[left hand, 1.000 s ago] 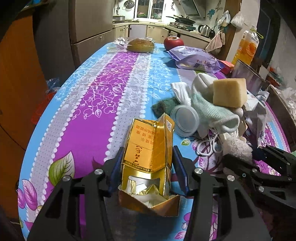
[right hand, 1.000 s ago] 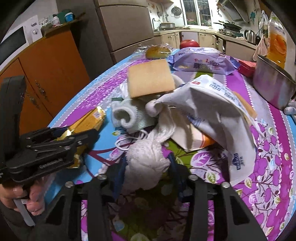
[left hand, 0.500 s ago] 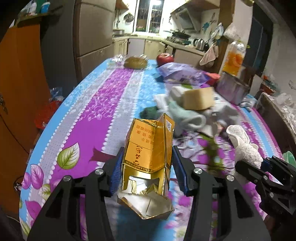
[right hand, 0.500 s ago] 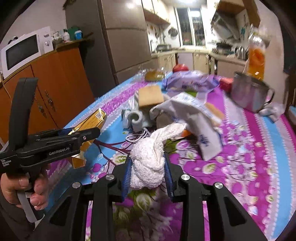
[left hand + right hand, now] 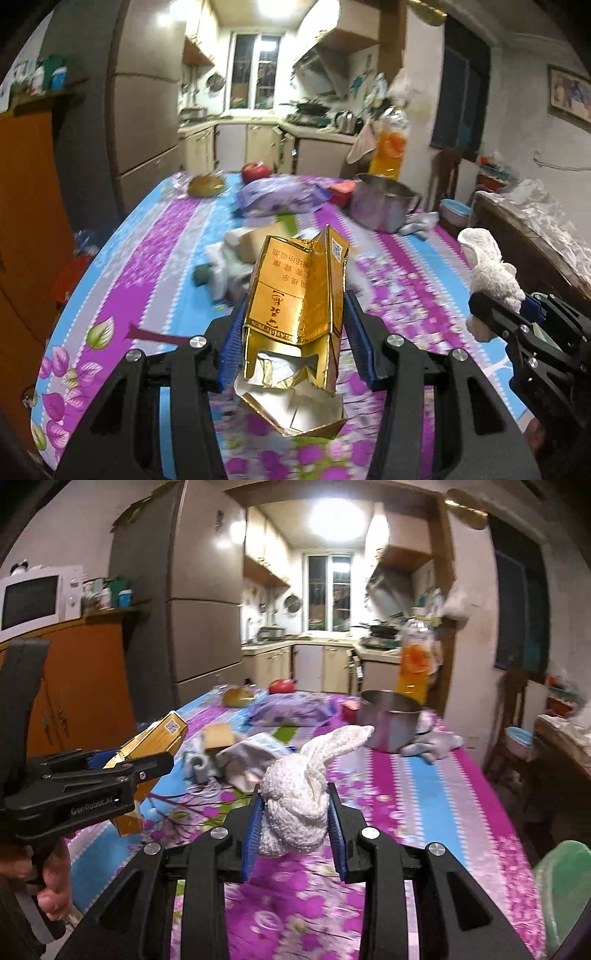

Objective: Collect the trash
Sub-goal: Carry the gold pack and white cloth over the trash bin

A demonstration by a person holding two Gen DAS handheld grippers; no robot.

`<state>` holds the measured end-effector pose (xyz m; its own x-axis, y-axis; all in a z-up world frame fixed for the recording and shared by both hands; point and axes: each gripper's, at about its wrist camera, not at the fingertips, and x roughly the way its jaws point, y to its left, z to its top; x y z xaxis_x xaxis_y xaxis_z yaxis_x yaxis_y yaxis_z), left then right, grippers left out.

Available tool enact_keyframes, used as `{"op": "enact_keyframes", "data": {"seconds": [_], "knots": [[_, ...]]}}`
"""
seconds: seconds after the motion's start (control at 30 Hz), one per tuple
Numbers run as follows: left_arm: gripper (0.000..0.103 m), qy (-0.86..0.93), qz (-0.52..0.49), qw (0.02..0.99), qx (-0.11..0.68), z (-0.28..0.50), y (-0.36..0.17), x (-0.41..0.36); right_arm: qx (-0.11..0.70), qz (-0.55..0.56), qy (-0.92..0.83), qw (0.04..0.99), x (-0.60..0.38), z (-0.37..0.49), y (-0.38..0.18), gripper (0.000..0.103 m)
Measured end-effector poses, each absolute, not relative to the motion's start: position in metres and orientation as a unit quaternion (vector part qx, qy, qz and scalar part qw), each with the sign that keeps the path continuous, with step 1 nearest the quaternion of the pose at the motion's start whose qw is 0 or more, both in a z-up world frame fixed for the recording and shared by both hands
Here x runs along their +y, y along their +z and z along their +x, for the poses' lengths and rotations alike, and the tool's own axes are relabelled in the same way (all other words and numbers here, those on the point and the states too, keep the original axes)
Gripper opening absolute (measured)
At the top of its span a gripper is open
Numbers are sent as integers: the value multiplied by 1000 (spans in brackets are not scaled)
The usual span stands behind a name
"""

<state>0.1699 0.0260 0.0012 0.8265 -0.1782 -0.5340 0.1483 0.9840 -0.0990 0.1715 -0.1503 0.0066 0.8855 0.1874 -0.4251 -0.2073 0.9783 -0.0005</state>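
My left gripper (image 5: pixel 293 325) is shut on a torn gold cigarette carton (image 5: pixel 295 295) and holds it in the air above the near end of the table. My right gripper (image 5: pixel 295 819) is shut on a knotted white cloth (image 5: pixel 301 790), also lifted off the table. The cloth shows at the right of the left wrist view (image 5: pixel 487 273), and the carton at the left of the right wrist view (image 5: pixel 155 742). A heap of more clutter (image 5: pixel 236 753), with socks, a white bag and a tan sponge, lies on the floral tablecloth (image 5: pixel 424 775).
At the table's far end stand a steel pot (image 5: pixel 388 716), an orange drink bottle (image 5: pixel 415 664), a purple bag (image 5: pixel 291 709), a bread roll (image 5: pixel 238 696) and a red apple (image 5: pixel 282 686). An orange cabinet (image 5: pixel 85 686) is at the left. A green object (image 5: pixel 565 886) is at the lower right.
Both grippers have risen and pulled back from the heap, each carrying its item. The cloth has come fully off the table, and the view now takes in the kitchen.
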Motion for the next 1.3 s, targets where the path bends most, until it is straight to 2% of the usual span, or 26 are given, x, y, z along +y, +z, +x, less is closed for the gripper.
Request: {"op": "enact_keyframes", "data": {"seconds": [0.7, 1.3], "knots": [[48, -212, 9, 948, 236, 146, 38, -128, 180, 20, -73, 981, -319, 86, 50, 33], [48, -317, 43, 914, 249, 141, 34, -284, 205, 66, -199, 956, -504, 34, 47, 33]]}}
